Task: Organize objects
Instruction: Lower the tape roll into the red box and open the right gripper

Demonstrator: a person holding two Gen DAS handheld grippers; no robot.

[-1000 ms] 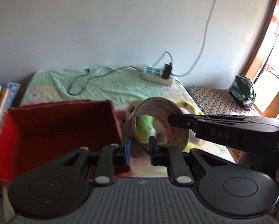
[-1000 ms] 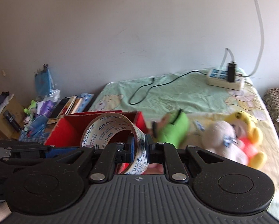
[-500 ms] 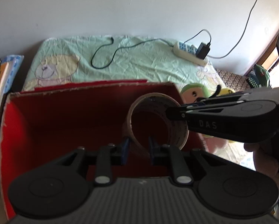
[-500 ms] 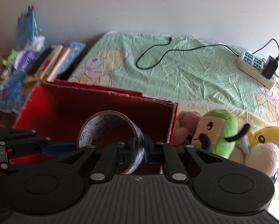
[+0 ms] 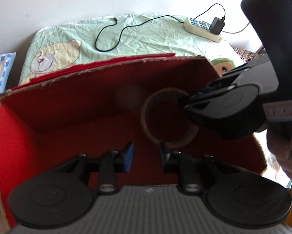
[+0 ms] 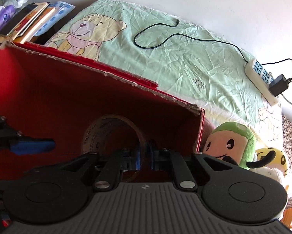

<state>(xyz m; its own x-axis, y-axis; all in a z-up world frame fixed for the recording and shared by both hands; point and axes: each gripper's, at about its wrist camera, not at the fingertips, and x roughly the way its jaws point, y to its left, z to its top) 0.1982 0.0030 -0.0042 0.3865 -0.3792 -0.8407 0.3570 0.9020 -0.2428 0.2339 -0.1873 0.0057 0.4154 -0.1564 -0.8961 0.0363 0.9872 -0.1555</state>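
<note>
right tool: pads squeezed onto the wall of the tape roll, one pad inside the ring, one outside. It's holding the roll down inside the red box.
left tool: blue pads spread apart, nothing between them. It's also inside the box, with the roll just ahead and a bit right of its right pad, not touching as far as I can see.
tape roll: brownish ring with print on its inner face, standing more or less on edge near the box's right end. Can't tell if it's touching the box floor.
red box: open top, torn cardboard rim, sits on the bed at its near left side.
plush toys: green one right up against the box's right wall, yellow one just past it.
power strip: over by the bed's far right edge, black adapter plugged in, thin black cable looping across the sheet.
books: stacked just off the bed's left edge.
</note>
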